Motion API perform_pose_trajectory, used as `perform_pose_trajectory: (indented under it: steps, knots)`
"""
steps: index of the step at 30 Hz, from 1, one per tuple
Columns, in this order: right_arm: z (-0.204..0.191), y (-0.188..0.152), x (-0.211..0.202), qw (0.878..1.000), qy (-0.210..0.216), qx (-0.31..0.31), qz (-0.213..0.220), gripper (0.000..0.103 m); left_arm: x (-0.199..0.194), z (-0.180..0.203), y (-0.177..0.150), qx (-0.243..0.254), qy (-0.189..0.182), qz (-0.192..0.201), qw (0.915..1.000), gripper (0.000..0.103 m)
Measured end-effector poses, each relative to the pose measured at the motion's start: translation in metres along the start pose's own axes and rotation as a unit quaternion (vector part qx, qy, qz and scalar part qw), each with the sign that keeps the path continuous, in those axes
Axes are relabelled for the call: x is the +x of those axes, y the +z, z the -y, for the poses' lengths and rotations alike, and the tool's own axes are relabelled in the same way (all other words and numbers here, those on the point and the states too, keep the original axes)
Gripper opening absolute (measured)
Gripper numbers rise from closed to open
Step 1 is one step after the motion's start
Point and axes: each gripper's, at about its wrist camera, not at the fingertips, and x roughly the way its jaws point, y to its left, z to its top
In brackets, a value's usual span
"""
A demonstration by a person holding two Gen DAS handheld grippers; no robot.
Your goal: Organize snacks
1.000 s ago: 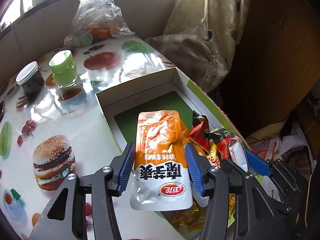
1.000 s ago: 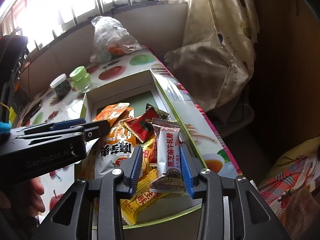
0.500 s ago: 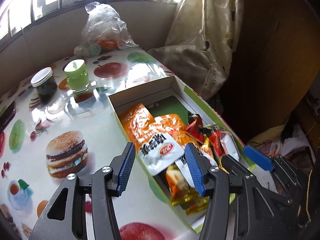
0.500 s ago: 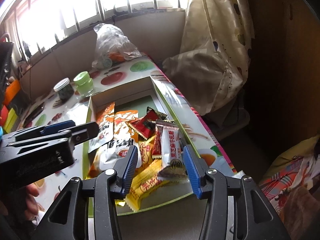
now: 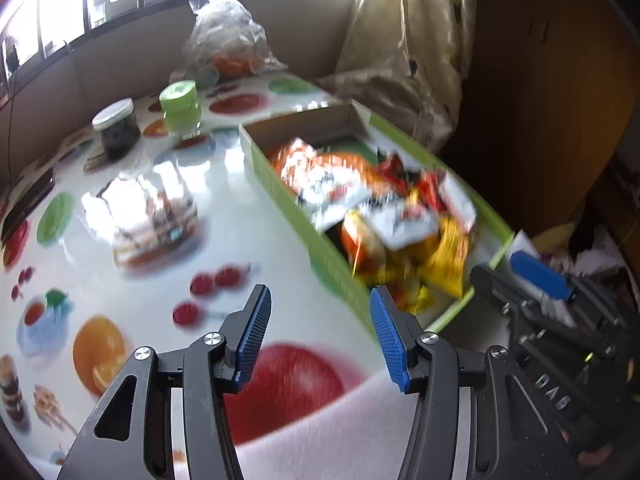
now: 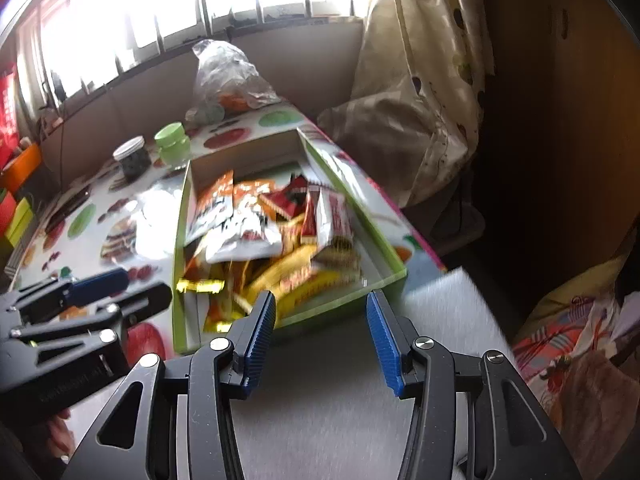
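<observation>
The left gripper (image 5: 318, 330) points steeply downward, its blue-padded jaws parted with nothing between them. The right gripper (image 6: 322, 330) tilts down alongside, jaws spread wide and empty.

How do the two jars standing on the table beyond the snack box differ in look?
The dark jar has a white lid and see-through walls showing dark contents; the green jar is pale green all over, lid included, and what it holds cannot be seen. The green jar stands nearer the box, the dark jar farther from it. Both are upright, lidded, and close together on the table.
</observation>
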Motion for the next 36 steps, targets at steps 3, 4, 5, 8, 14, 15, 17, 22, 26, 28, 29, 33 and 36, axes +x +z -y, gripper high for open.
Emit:
perform_pose_trajectory:
  steps: [3,4,5,8,14,15,17,22,26,28,29,33,36]
  knots:
    - [-0.001,-0.009,-0.005,1.0,-0.005,-0.001,0.004,0.049,0.002,-0.001,-0.011,-0.001,0.004,-0.012,0.9999,0.053]
    - [-0.002,-0.011,-0.007,1.0,-0.01,-0.003,0.002,0.049,0.001,-0.002,-0.014,-0.004,0.004,-0.012,0.9999,0.053]
    - [-0.003,-0.014,-0.008,1.0,-0.01,-0.004,0.003,0.049,0.001,-0.003,-0.017,-0.004,0.004,-0.012,0.9999,0.053]
    - [-0.003,-0.02,-0.007,1.0,-0.011,-0.004,-0.005,0.049,0.002,-0.003,-0.021,-0.003,0.008,-0.017,0.9998,0.053]
    - [-0.006,-0.033,0.001,0.999,-0.023,-0.004,-0.024,0.05,0.008,-0.002,-0.032,-0.006,0.003,-0.03,0.9995,0.053]
    - [-0.007,-0.034,0.001,0.999,-0.027,-0.008,-0.022,0.05,0.009,-0.001,-0.033,-0.003,0.006,-0.031,0.9995,0.053]
    - [-0.01,-0.036,0.001,0.999,-0.035,-0.015,-0.022,0.05,0.007,0.001,-0.036,0.001,0.011,-0.026,0.9996,0.053]
    - [-0.013,-0.04,0.001,0.999,-0.046,-0.02,-0.017,0.05,0.008,0.0,-0.037,-0.002,0.01,-0.024,0.9997,0.053]
    - [-0.013,-0.041,0.001,0.999,-0.049,-0.019,-0.014,0.05,0.008,0.001,-0.037,-0.001,0.012,-0.025,0.9996,0.053]
    - [-0.013,-0.041,0.001,0.999,-0.048,-0.018,-0.012,0.05,0.007,0.001,-0.038,-0.001,0.014,-0.025,0.9996,0.053]
    - [-0.013,-0.041,0.001,0.999,-0.049,-0.018,-0.012,0.05,0.007,0.001,-0.038,0.0,0.015,-0.025,0.9996,0.053]
    - [-0.013,-0.041,0.001,0.999,-0.048,-0.017,-0.012,0.05,0.007,0.001,-0.038,0.0,0.016,-0.024,0.9996,0.053]
    - [-0.012,-0.041,0.001,0.999,-0.049,-0.018,-0.012,0.05,0.007,0.002,-0.038,-0.001,0.015,-0.024,0.9996,0.053]
